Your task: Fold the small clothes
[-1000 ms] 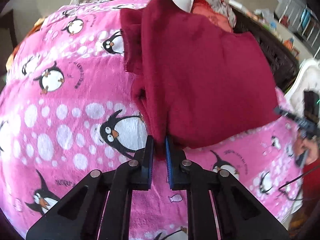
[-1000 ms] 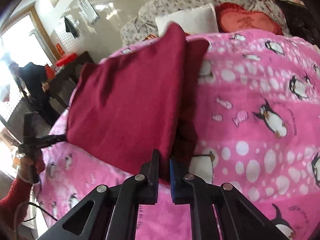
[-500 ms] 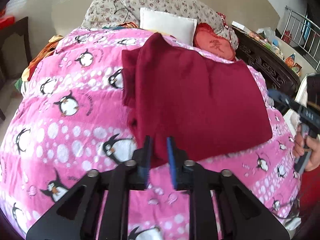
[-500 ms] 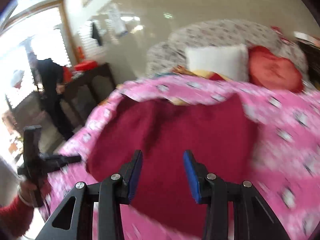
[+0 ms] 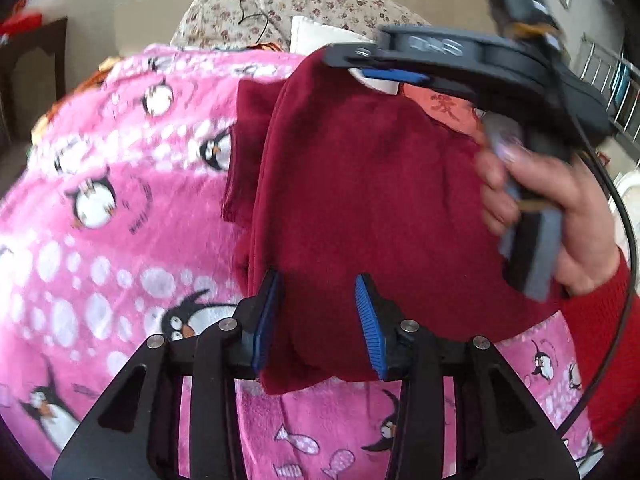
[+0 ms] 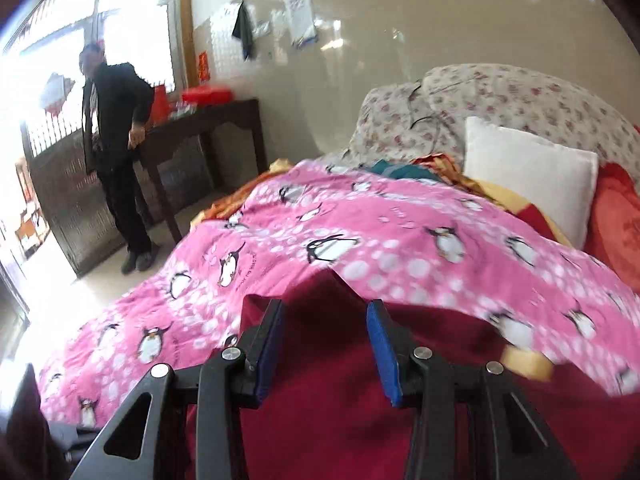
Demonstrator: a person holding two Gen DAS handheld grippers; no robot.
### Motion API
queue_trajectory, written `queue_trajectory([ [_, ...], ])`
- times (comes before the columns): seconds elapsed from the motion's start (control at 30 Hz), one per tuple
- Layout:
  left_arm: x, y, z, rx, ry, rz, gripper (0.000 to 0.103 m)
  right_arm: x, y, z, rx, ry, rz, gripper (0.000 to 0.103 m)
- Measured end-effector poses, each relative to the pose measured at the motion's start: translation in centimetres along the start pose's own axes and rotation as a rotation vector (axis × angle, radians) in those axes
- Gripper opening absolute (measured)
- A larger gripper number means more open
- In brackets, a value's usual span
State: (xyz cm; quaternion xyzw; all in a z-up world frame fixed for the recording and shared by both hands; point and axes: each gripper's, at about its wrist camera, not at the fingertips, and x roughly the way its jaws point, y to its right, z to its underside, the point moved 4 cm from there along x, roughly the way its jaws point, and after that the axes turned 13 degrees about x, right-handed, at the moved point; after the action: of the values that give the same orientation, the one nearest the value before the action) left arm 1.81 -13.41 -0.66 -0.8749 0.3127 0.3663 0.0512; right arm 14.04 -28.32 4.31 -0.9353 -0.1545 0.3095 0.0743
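Note:
A dark red garment [image 5: 360, 184] lies folded on the pink penguin blanket [image 5: 120, 208]. My left gripper [image 5: 318, 320] is open, its blue-padded jaws apart over the garment's near edge, holding nothing. My right gripper [image 6: 326, 344] is open too, hovering over the garment [image 6: 340, 420] with its jaws apart. In the left wrist view the right gripper [image 5: 460, 56] reaches across above the garment's far end, held by a hand in a red sleeve [image 5: 560, 216].
A white pillow [image 6: 528, 172], a red cushion [image 6: 616, 224] and a floral quilt [image 6: 500, 96] lie at the bed's head. A dark wooden table [image 6: 200, 132] and a standing person in black [image 6: 116, 152] are off the bed's left side.
Both grippers let go of the garment and opened. The right gripper swung over the garment toward its far end. The garment now lies flat on the blanket.

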Motion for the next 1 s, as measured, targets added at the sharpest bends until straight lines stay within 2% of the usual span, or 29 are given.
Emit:
queue_trajectory([
  [0.1, 0.1, -0.9, 0.3, -0.045, 0.023, 0.057, 0.038, 4.1, -0.3, 0.4, -0.035, -0.091, 0.043, 0.041],
  [0.17, 0.0, -1.3, 0.2, -0.057, 0.029, 0.080, 0.038, 5.6, -0.1, 0.6, -0.027, -0.113, 0.049, 0.042],
  [0.3, 0.1, -1.7, 0.3, -0.076, 0.031, 0.104, 0.038, 3.9, 0.9, 0.1, 0.060, -0.104, -0.017, 0.042],
  [0.47, 0.0, -0.9, 0.2, -0.030, 0.030, 0.067, 0.042, -2.1, 2.4, 2.0, 0.141, -0.077, -0.074, 0.043],
  [0.63, 0.1, -0.3, 0.2, -0.003, 0.027, 0.026, 0.043, -7.4, 4.6, 5.0, 0.137, 0.003, 0.005, 0.049],
  [0.7, 0.1, 0.5, 0.1, 0.013, 0.020, -0.010, 0.043, -7.0, 6.2, 5.8, 0.181, -0.030, 0.049, 0.052],
  [0.8, -0.3, 0.9, -0.5, 0.031, -0.002, -0.072, 0.043, -3.9, 8.2, 7.1, 0.200, -0.170, 0.129, 0.052],
  [0.83, -0.7, 1.0, -0.7, 0.036, -0.007, -0.084, 0.043, -3.6, 8.4, 7.3, 0.206, -0.188, 0.133, 0.052],
  [0.93, -3.1, 1.0, -0.7, 0.033, 0.033, -0.135, 0.043, -5.6, 7.3, 6.4, 0.213, -0.126, 0.082, 0.052],
  [0.97, -3.8, 0.9, -0.5, 0.025, 0.044, -0.149, 0.053, -6.4, 6.6, 5.9, 0.213, -0.102, 0.057, 0.052],
  [1.0, -4.2, 0.6, -0.6, 0.006, 0.056, -0.151, 0.069, -6.8, 6.2, 5.5, 0.210, -0.095, 0.048, 0.053],
])
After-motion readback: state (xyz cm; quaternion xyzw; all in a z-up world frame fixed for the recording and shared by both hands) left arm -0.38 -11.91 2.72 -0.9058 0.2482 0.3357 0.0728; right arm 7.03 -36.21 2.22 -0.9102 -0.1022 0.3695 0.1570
